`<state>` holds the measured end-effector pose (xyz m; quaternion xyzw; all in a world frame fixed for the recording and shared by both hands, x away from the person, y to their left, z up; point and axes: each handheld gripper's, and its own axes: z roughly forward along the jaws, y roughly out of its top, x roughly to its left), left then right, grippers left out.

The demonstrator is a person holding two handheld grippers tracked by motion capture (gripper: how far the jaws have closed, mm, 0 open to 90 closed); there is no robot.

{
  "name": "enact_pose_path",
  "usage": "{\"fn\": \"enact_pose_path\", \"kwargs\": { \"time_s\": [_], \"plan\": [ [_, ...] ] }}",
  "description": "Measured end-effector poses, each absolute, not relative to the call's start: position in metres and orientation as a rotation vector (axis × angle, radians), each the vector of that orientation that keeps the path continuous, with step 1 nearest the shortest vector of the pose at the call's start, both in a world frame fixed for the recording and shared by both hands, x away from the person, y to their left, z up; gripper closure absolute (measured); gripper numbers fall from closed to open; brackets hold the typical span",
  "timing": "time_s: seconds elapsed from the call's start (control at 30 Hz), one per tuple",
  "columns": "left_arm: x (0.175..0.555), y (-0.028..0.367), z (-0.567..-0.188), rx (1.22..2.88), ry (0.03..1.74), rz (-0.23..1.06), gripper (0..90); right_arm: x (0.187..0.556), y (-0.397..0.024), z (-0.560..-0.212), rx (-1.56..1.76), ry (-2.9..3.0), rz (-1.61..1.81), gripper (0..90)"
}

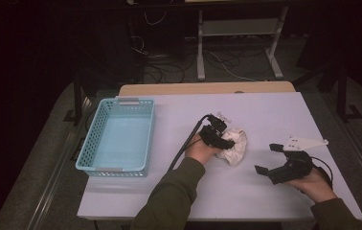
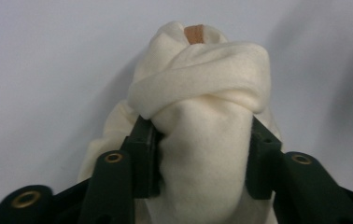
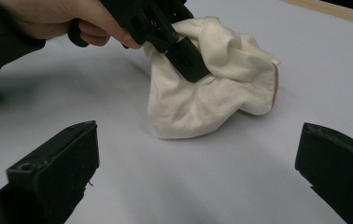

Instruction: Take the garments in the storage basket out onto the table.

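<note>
Cream cloth, bunched into a soft lump with a small tan tag poking from its top, lies near the middle of the white bench, well apart from the light-blue basket at the left edge. The left tool is down on the bundle, and in the left gripper view its jaws sit on either side of a thick fold, the pads against the fabric (whether they are truly squeezing or only brushing it is hard to say). The right tool rests low over the bench to the right, jaws spread wide with nothing between them.

To get this grasp right, the left tool probably wants a deep bite on the bulk of the fold rather than a loose outer layer, then a straight lift, so the cloth comes up as one mass and doesn't unroll or drag.
</note>
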<state>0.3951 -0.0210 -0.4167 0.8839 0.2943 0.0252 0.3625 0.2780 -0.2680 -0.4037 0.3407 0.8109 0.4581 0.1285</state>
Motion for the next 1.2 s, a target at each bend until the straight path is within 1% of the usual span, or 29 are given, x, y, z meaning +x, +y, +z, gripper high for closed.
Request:
{"fn": "enact_pose_path", "kwargs": {
  "time_s": [0.17, 0.27, 0.33, 0.4, 0.43, 0.53, 0.7, 0.87, 1.03, 1.07, 1.2],
  "plan": [
    [0.396, -0.022, -0.419, 2.244, 0.778, 0.051, 46.0, 0.28, -0.268, -0.404, 0.996, 2.356, 1.332, 0.0],
    [0.397, -0.02, -0.417, 2.267, 0.754, 0.057, 43.7, 0.28, -0.268, -0.405, 1.001, 2.357, 1.334, 0.0],
    [0.398, -0.019, -0.416, 2.268, 0.741, 0.066, 38.1, 0.281, -0.267, -0.406, 1.001, 2.365, 1.336, 0.0],
    [0.398, -0.018, -0.414, 2.255, 0.734, 0.073, 35.6, 0.282, -0.267, -0.406, 1.002, 2.365, 1.335, 0.0],
    [0.397, -0.019, -0.414, 2.229, 0.76, 0.075, 34.3, 0.282, -0.268, -0.406, 1.0, 2.366, 1.335, 0.0],
    [0.398, -0.018, -0.411, 2.236, 0.731, 0.09, 30.6, 0.282, -0.269, -0.406, 1.003, 2.359, 1.338, 0.0],
    [0.396, -0.018, -0.41, 2.24, 0.716, 0.122, 19.0, 0.281, -0.269, -0.407, 1.001, 2.364, 1.335, 0.0],
    [0.394, -0.017, -0.407, 2.254, 0.701, 0.141, 10.9, 0.282, -0.269, -0.407, 0.994, 2.364, 1.339, 0.0],
    [0.391, -0.013, -0.402, 2.242, 0.683, 0.133, 1.2, 0.281, -0.269, -0.406, 0.997, 2.362, 1.34, 0.0],
    [0.39, -0.012, -0.401, 2.245, 0.68, 0.131, 0.0, 0.281, -0.269, -0.407, 0.997, 2.362, 1.34, 0.0],
    [0.388, -0.007, -0.397, 2.232, 0.664, 0.13, 0.0, 0.282, -0.268, -0.407, 0.995, 2.364, 1.336, 0.0]
  ]
}}
